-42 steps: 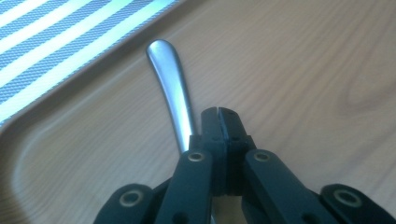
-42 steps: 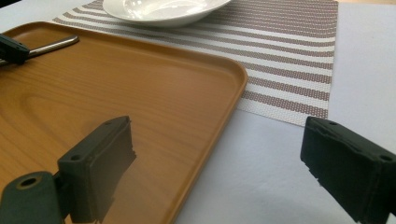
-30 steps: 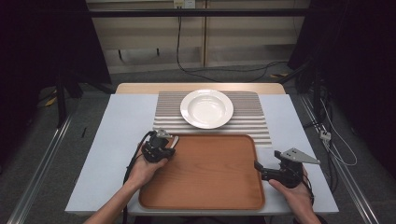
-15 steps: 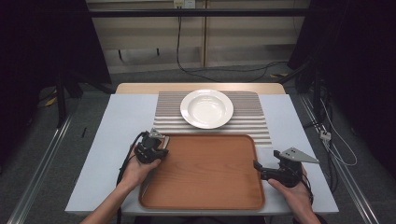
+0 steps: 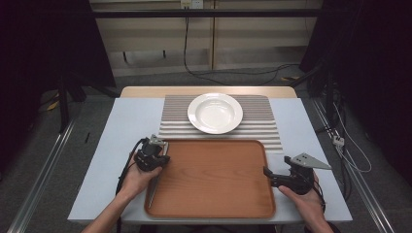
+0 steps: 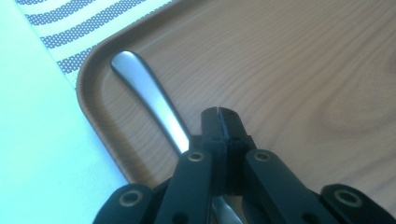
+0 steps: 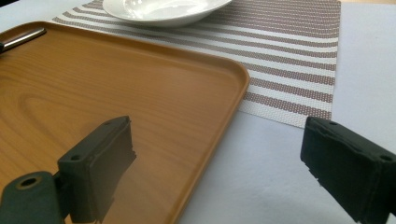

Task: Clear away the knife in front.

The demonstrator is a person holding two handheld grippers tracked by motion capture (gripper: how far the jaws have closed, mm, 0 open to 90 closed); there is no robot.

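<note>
A brown wooden tray lies on the near half of the table. A metal utensil handle rests inside its left rim, and it appears as a thin strip in the high view. My left gripper hovers over that rim with its jaws shut. The handle runs beside and under the jaws, not between them. My right gripper stands open at the tray's right edge, one jaw over the tray and one over the table. A white plate sits behind the tray on a striped mat.
The pale blue tabletop has bare room left and right of the mat. Rails and cables run along the floor on the table's right side. The table's far wooden edge lies behind the mat.
My left gripper has drifted a little left and toward the person along the tray's left rim. The right gripper, tray and plate have stayed put.
</note>
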